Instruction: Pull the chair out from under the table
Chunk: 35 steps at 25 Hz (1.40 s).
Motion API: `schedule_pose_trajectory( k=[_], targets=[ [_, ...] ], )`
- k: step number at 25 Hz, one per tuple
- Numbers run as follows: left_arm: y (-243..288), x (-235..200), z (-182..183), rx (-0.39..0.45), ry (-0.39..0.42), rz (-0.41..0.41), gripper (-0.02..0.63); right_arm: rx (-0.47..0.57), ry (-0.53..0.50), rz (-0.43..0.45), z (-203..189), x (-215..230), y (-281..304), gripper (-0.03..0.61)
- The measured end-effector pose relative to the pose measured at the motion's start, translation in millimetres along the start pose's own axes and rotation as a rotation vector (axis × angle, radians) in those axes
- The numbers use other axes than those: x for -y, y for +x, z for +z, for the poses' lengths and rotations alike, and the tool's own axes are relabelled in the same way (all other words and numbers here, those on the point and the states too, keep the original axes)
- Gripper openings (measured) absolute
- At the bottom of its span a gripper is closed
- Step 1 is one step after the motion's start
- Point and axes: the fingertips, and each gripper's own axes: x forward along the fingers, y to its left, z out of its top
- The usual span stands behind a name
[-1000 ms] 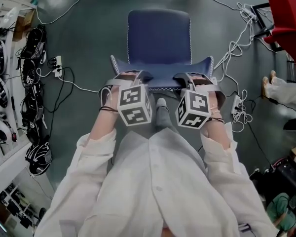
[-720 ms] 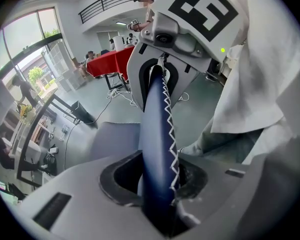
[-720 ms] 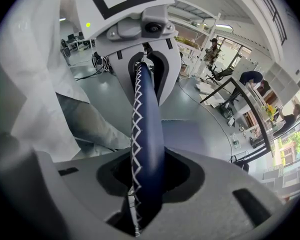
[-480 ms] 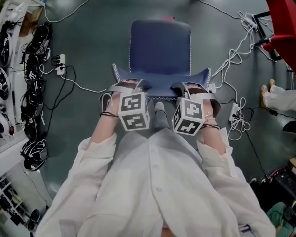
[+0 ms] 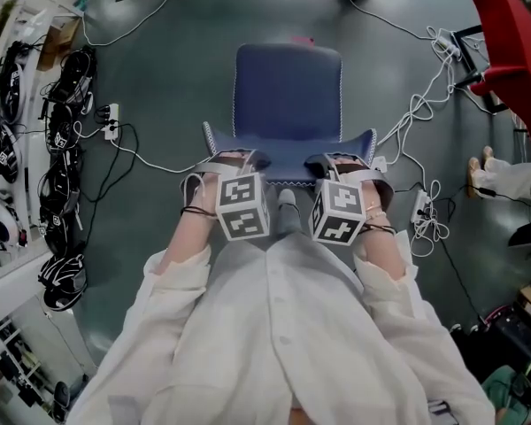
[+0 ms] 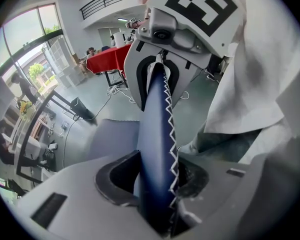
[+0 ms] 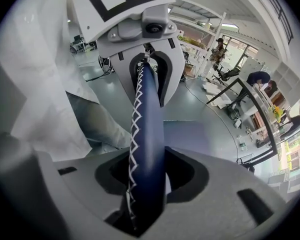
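A blue chair [image 5: 288, 91] stands on the grey floor in front of me, its seat facing away. The white-stitched top edge of its backrest [image 5: 288, 155] runs between my two hands. My left gripper [image 5: 233, 159] straddles the left part of that edge and my right gripper [image 5: 347, 159] the right part. In the left gripper view the backrest [image 6: 157, 119] fills the slot of the left gripper [image 6: 157, 176]. In the right gripper view the backrest [image 7: 147, 129] does the same in the right gripper [image 7: 145, 184]. Both pairs of jaws have just been opening a little, still touching the padding.
Cables [image 5: 416, 104] and a power strip [image 5: 109, 122] lie on the floor either side of the chair. A rack of black headsets [image 5: 62, 87] lines the left. A red table [image 5: 513, 34] is at the right, another person's feet [image 5: 504, 171] below it. My shoe [image 5: 288, 204] is between the grippers.
The chair and both grippers have come a short way toward me across the floor, mostly in the first half second. Both hands stay on the backrest.
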Motion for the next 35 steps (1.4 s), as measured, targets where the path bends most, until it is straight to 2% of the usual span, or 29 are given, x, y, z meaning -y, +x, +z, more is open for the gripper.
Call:
schedule_pose_trajectory(
  k=[3, 6, 11, 16, 19, 23, 27, 32, 35],
  targets=[
    [1, -2, 2, 0.002, -0.015, -0.013, 0.164, 0.024, 0.035, 0.036, 1, 1, -4, 0.140],
    [1, 2, 8, 0.011, -0.025, -0.040, 0.199, 0.073, 0.077, 0.052, 7, 2, -12, 0.206],
    [-9, 0, 17, 0.053, -0.029, -0.037, 0.238, 0.122, 0.092, 0.060, 20, 3, -22, 0.221],
    [-34, -1, 34, 0.150, -0.073, -0.056, 0.239, 0.250, 0.176, 0.088, 40, 6, -46, 0.230],
    [-53, -6, 46, 0.202, -0.077, -0.045, 0.239, 0.268, 0.161, 0.038, 44, 15, -66, 0.230],
    [-69, -13, 52, 0.216, -0.058, -0.023, 0.239, 0.345, 0.175, -0.049, 55, 36, -100, 0.230],
    [-92, -29, 66, 0.305, -0.108, 0.008, 0.239, 0.412, 0.195, -0.119, 62, 56, -130, 0.230],
    [-124, -57, 69, 0.363, -0.137, 0.120, 0.239, 0.463, 0.226, -0.236, 73, 84, -157, 0.226],
    [-139, -70, 65, 0.374, -0.158, 0.165, 0.238, 0.475, 0.233, -0.284, 77, 95, -165, 0.174]
  ],
)
